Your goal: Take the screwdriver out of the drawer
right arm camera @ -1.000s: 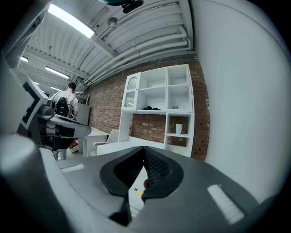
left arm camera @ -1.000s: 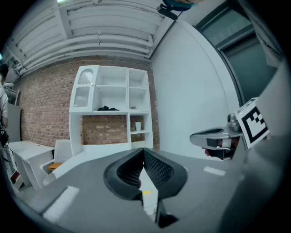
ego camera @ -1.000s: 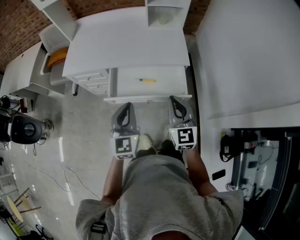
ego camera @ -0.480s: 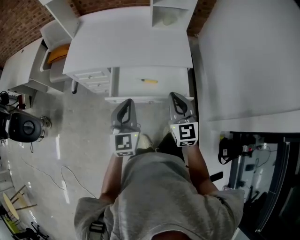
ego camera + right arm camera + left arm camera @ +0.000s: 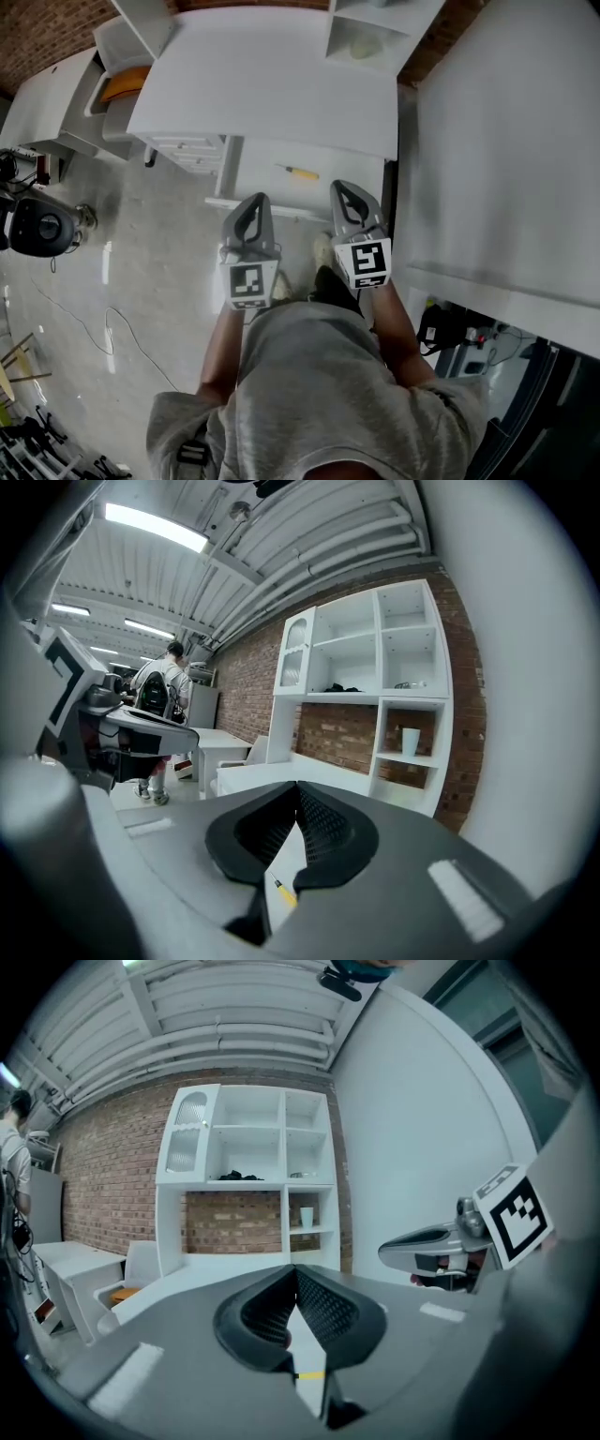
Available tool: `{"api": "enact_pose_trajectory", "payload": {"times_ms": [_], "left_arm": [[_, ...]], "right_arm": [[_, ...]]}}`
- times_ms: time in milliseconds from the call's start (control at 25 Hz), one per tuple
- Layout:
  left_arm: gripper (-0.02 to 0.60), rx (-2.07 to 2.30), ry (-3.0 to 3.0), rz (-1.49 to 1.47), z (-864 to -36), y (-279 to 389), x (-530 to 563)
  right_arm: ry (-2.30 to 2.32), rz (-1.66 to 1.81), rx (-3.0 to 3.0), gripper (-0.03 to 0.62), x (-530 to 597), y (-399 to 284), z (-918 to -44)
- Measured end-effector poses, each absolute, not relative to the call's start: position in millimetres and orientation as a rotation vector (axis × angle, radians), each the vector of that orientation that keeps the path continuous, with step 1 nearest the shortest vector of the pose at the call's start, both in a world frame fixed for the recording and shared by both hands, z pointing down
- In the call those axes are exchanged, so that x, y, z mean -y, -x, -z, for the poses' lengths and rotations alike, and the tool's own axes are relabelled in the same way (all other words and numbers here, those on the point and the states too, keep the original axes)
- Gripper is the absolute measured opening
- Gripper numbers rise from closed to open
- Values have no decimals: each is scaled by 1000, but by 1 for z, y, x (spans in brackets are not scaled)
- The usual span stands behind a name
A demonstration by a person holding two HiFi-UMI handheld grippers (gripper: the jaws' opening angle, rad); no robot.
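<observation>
The screwdriver (image 5: pixel 297 172) lies flat on the floor of the open drawer (image 5: pixel 265 180), which is pulled out from under the white counter (image 5: pixel 272 84). Its yellow handle points to the right in the head view. It rests near the middle of the drawer, touching neither gripper.

Both grippers are held side by side in front of the drawer, their tips at its front edge. The left gripper (image 5: pixel 257 199) has its jaws pressed together with nothing between them. The right gripper (image 5: pixel 339 187) is likewise closed and empty. In each gripper view a bit of the yellow handle shows below the closed tips (seen through the gap behind them).

Beyond the counter a white shelf unit (image 5: pixel 248 1176) stands against a brick wall (image 5: pixel 103 1185), with a cup (image 5: pixel 307 1216) on one shelf.
</observation>
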State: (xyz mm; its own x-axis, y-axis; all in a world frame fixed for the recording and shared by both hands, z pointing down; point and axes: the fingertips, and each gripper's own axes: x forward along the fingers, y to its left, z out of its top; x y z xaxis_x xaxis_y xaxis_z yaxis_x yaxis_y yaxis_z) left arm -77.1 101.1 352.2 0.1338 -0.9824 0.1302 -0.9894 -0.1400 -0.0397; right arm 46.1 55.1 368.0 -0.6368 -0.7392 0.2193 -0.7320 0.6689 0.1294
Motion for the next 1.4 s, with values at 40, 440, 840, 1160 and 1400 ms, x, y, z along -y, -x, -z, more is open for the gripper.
{"api": "enact_pose_trajectory", "payload": {"times_ms": [40, 440, 840, 1160, 1400], "left_arm": [[12, 2039, -2296, -192, -356, 78, -92], [12, 2194, -1949, -197, -415, 98, -27], [12, 2182, -1694, -241, -512, 123, -6], [12, 2121, -1661, -295, -581, 127, 20], [12, 2097, -1609, -289, -618, 129, 29]], "right_arm": [[-1146, 39, 2639, 3, -44, -43, -371], [-700, 13, 2657, 3, 40, -1, -435], [-366, -63, 2563, 4, 69, 38, -541], [-270, -95, 2488, 5, 91, 50, -624], [-208, -111, 2438, 5, 97, 52, -675]]}}
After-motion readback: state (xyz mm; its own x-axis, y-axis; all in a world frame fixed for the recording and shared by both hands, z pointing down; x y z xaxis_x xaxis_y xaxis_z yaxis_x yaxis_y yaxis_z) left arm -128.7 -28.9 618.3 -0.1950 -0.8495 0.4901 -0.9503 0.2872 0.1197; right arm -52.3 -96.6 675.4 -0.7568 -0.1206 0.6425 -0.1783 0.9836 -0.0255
